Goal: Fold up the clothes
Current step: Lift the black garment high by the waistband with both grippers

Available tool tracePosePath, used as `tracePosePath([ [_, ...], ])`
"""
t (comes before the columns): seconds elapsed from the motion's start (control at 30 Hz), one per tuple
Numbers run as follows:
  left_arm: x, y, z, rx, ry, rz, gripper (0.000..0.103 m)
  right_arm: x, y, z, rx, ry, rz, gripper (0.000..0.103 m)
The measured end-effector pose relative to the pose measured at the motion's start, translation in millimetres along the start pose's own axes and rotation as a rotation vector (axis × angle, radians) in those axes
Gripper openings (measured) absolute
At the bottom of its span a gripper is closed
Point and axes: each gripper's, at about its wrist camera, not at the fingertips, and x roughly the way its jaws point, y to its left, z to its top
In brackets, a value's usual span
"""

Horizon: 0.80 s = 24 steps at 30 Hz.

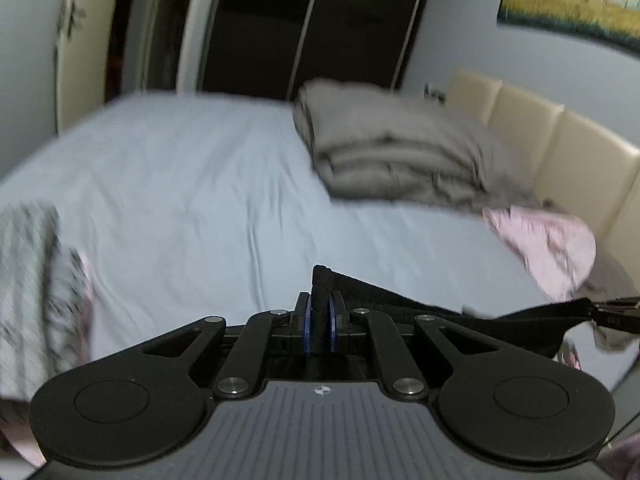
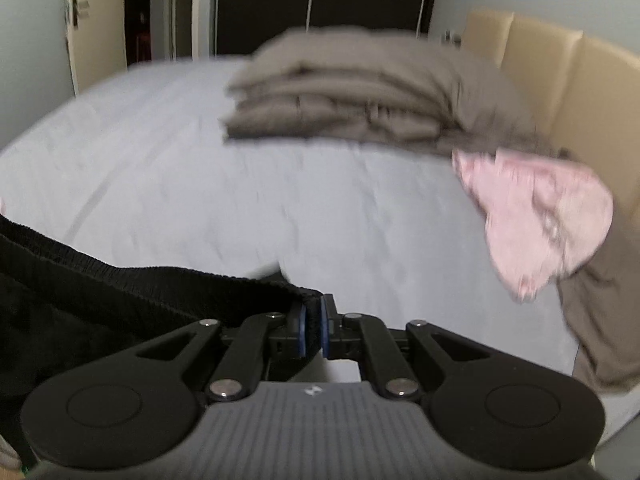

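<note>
A black garment with an elastic waistband hangs stretched between both grippers above the pale blue bed sheet. My left gripper is shut on one end of the waistband. My right gripper is shut on the other end, and the band runs off to the left in the right wrist view. The right gripper's tip also shows at the right edge of the left wrist view, holding the cloth. Most of the garment hangs below the views.
A folded grey-brown duvet lies at the far right of the bed beside a cream padded headboard. A pink garment lies in front of the duvet. A grey patterned garment lies at the left. A dark wardrobe stands beyond the bed.
</note>
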Motion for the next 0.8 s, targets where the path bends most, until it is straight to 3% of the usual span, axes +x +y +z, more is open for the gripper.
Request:
tracePosePath([
  [0.2, -60, -5, 61, 0.024, -0.176, 0.027, 0.006, -56, 2, 60, 0.056, -0.182, 0.053, 0.008],
  [0.37, -88, -14, 113, 0.092, -0.269, 0.055, 0.007, -91, 11, 122, -0.006, -0.282, 0.054, 0.008],
  [0.5, -76, -18, 154, 0.117, -0.308, 0.102, 0.007, -96, 19, 171, -0.043, -0.310, 0.039, 0.008],
  [0.8, -16, -25, 231, 0.167, -0.383, 0.193, 0.006, -45, 35, 260, -0.004, -0.352, -0.031, 0.008],
])
